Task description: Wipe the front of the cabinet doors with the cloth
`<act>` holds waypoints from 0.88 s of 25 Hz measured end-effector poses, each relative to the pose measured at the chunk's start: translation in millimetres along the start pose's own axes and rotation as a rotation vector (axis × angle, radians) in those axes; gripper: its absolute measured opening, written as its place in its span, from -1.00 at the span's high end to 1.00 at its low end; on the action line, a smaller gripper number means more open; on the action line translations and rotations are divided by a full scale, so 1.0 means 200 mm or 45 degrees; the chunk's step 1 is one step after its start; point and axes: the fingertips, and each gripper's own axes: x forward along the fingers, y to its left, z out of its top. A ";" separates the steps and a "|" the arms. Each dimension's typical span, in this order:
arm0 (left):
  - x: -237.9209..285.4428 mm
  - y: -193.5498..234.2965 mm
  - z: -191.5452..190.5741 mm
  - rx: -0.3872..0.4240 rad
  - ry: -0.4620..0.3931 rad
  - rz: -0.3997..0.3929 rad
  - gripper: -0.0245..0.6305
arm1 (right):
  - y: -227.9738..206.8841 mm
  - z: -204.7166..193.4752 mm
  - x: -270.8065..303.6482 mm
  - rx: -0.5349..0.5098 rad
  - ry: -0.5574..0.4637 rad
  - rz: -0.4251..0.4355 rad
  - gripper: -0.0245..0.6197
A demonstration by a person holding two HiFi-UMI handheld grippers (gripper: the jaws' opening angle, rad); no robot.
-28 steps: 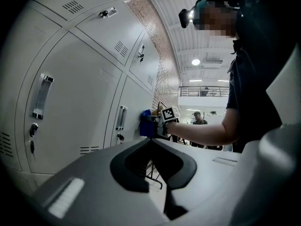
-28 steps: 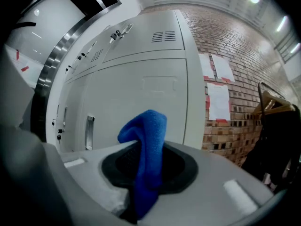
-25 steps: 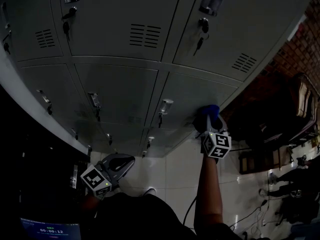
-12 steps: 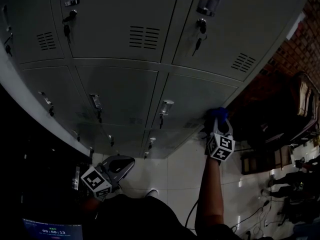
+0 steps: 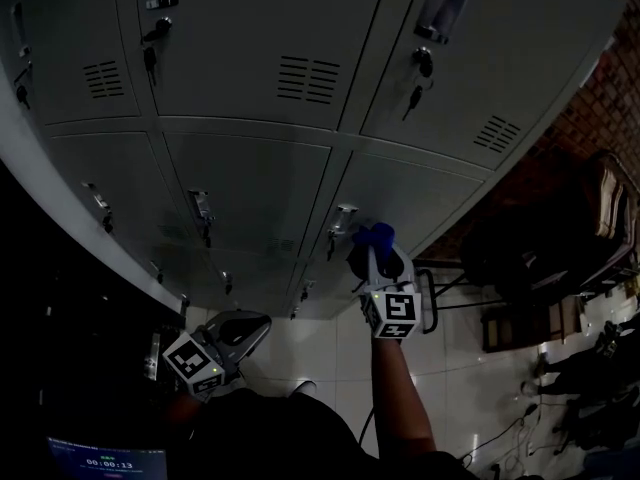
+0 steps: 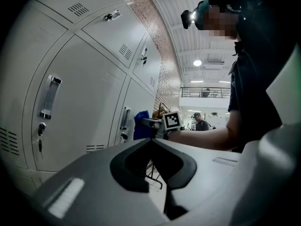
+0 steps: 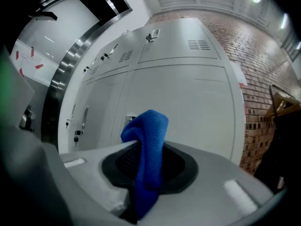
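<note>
Brick wall flanks a tiled floor (pale, glossy).

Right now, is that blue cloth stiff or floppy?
Probably floppy: the blue cloth folds over and droops where the right tongs pinch it. Likely light and not slippery, since it looks fuzzy.

"00:00:13" on the corner screen
</note>
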 end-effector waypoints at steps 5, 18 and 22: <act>-0.07 0.03 0.00 -0.001 -0.001 0.033 0.93 | 0.21 -0.07 0.11 0.013 0.030 0.106 0.70; -0.19 0.11 -0.01 -0.009 0.001 0.101 0.93 | 0.30 -0.21 0.24 0.017 0.056 0.170 0.70; -0.14 0.11 -0.01 -0.011 0.004 0.078 0.93 | 0.26 -0.22 0.23 0.013 0.052 0.160 0.70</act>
